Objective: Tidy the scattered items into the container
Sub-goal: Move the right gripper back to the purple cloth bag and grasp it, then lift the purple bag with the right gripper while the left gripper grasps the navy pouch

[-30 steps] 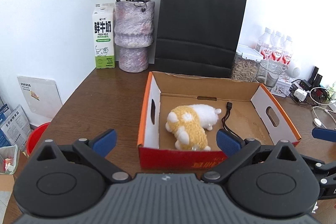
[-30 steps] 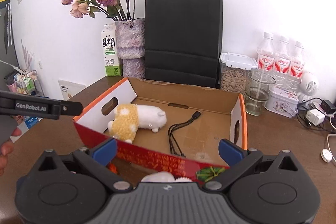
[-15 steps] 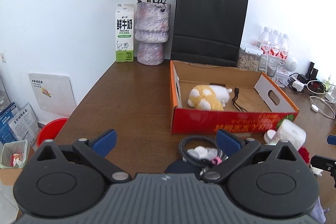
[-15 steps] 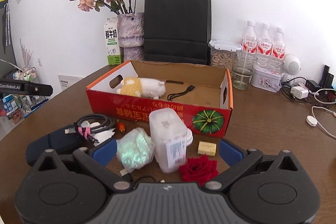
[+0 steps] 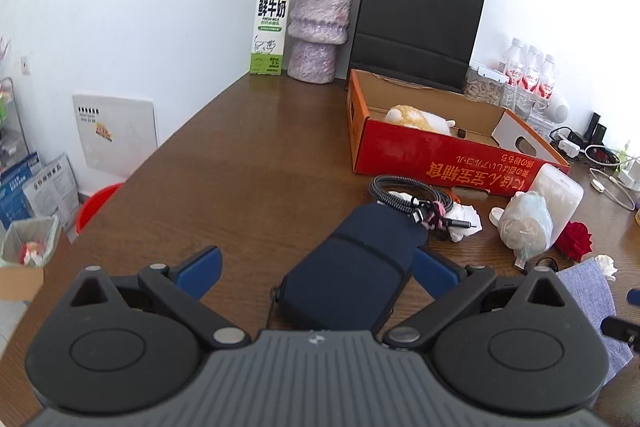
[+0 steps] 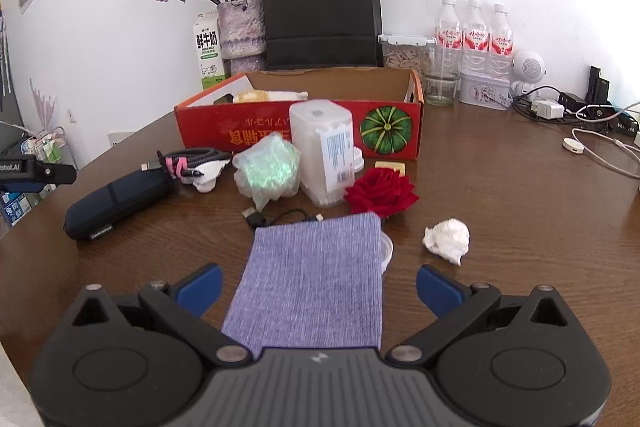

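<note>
A red cardboard box (image 5: 440, 155) (image 6: 304, 131) holds a yellow-white plush toy (image 5: 416, 121) and a black cable. In front of it lie a navy zip case (image 5: 356, 271) (image 6: 116, 201), a coiled cable (image 5: 408, 193), a bagged bundle (image 6: 266, 173), a clear plastic tub (image 6: 324, 157), a red rose (image 6: 380, 191), a crumpled tissue (image 6: 448, 241) and a lilac cloth pouch (image 6: 316, 287). My left gripper (image 5: 316, 273) is open, its fingers either side of the navy case. My right gripper (image 6: 318, 287) is open, fingers either side of the pouch.
A milk carton (image 5: 270, 27), a vase of dried roses (image 5: 320, 27) and a black paper bag (image 5: 416, 35) stand behind the box. Water bottles (image 6: 474, 31), a glass, a tin and charger cables (image 6: 592, 131) fill the right side. A red bin (image 5: 96, 207) sits on the floor at the left.
Both grippers have pulled back from over the box toward the table's near side and lowered. The scattered items came into view; the navy case and lilac pouch now lie between the open fingers.
</note>
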